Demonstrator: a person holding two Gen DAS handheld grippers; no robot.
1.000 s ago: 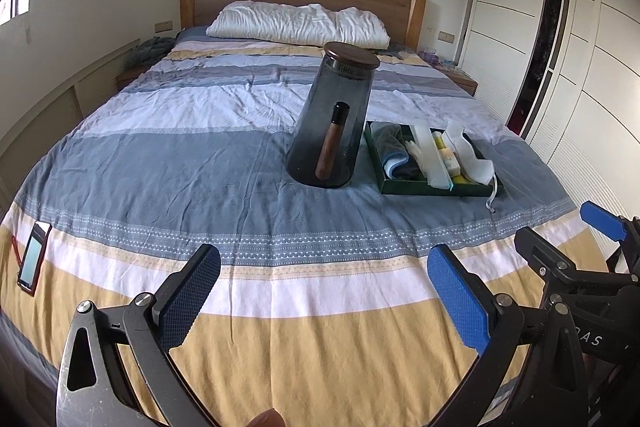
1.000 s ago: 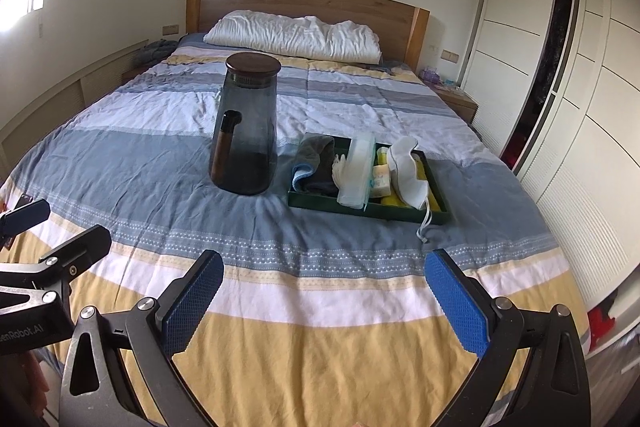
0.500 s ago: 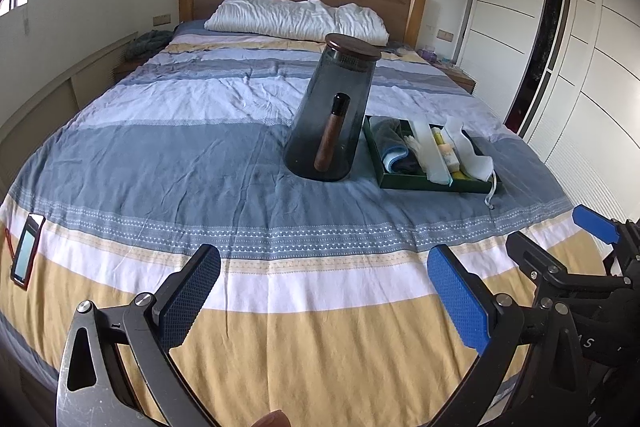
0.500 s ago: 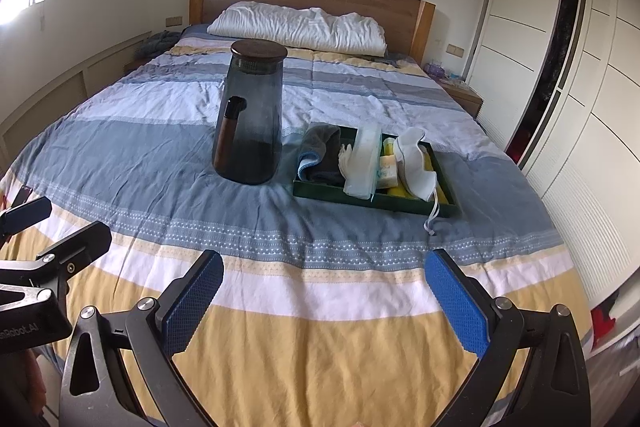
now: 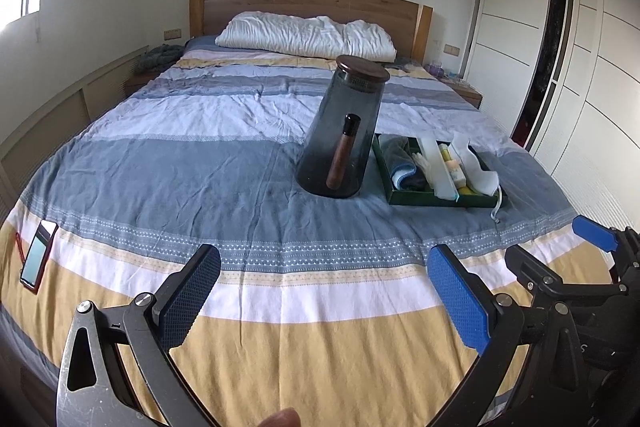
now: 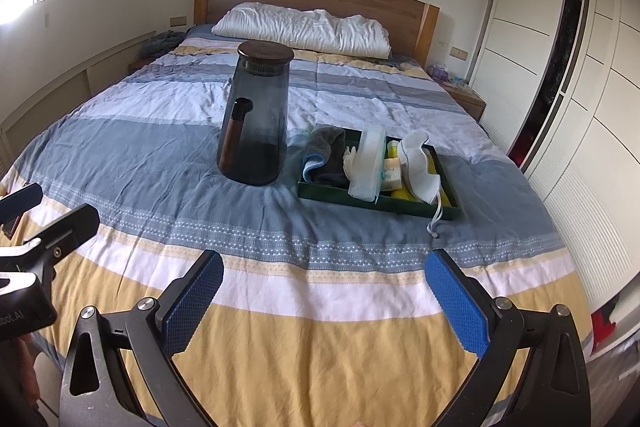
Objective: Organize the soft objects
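Note:
A dark green tray [image 6: 340, 191] [image 5: 424, 198] lies on the striped bed. It holds a grey and blue cloth [image 6: 326, 157] [image 5: 402, 163], a pale glove [image 6: 352, 163], a clear packet [image 6: 368, 163], yellow items and a white face mask [image 6: 420, 167] [image 5: 476, 167] with a strap hanging over the rim. My left gripper [image 5: 324, 291] is open and empty above the yellow stripe, well short of the tray. My right gripper [image 6: 324, 295] is open and empty, also near the foot of the bed.
A tall smoked-glass jug [image 6: 256, 115] [image 5: 344, 131] with a wooden lid stands just left of the tray. A phone [image 5: 38, 255] lies at the bed's left edge. A white pillow [image 6: 304, 29] lies at the headboard. Wardrobe doors [image 6: 580, 99] line the right side.
Both grippers have tilted and moved slightly toward the bed; the jug and tray sit a little lower and closer in view. Both stay open.

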